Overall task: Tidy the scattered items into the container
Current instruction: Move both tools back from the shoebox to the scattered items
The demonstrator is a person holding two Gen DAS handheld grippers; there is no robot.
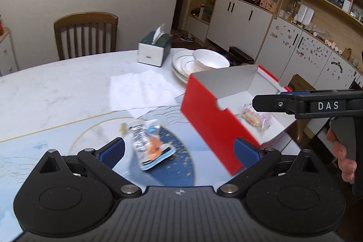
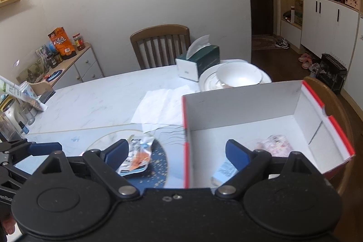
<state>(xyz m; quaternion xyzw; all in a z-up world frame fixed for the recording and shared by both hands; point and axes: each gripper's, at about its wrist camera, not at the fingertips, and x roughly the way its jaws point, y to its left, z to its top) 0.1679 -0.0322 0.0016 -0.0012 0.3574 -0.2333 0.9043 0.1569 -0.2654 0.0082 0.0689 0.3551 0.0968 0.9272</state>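
A red box with a white inside point(image 1: 211, 119) point(image 2: 249, 103) stands on the table at the right. A pink wrapped snack point(image 1: 255, 117) point(image 2: 275, 147) lies in it, and a pale blue packet point(image 2: 223, 170) lies by its near wall. A silver, orange and blue snack wrapper point(image 1: 148, 143) point(image 2: 137, 155) lies on the table left of the box. My left gripper point(image 1: 179, 151) is open and empty, just above the wrapper. My right gripper point(image 2: 175, 153) is open and empty, straddling the box's left wall; from the left wrist view it shows side-on point(image 1: 301, 103).
A white paper sheet point(image 1: 138, 90) point(image 2: 163, 106) lies behind the wrapper. Stacked plates with a bowl point(image 1: 202, 60) point(image 2: 236, 77) and a green tissue box point(image 1: 155, 49) point(image 2: 198, 61) stand at the back. A wooden chair point(image 1: 86, 34) point(image 2: 161, 48) is behind the table.
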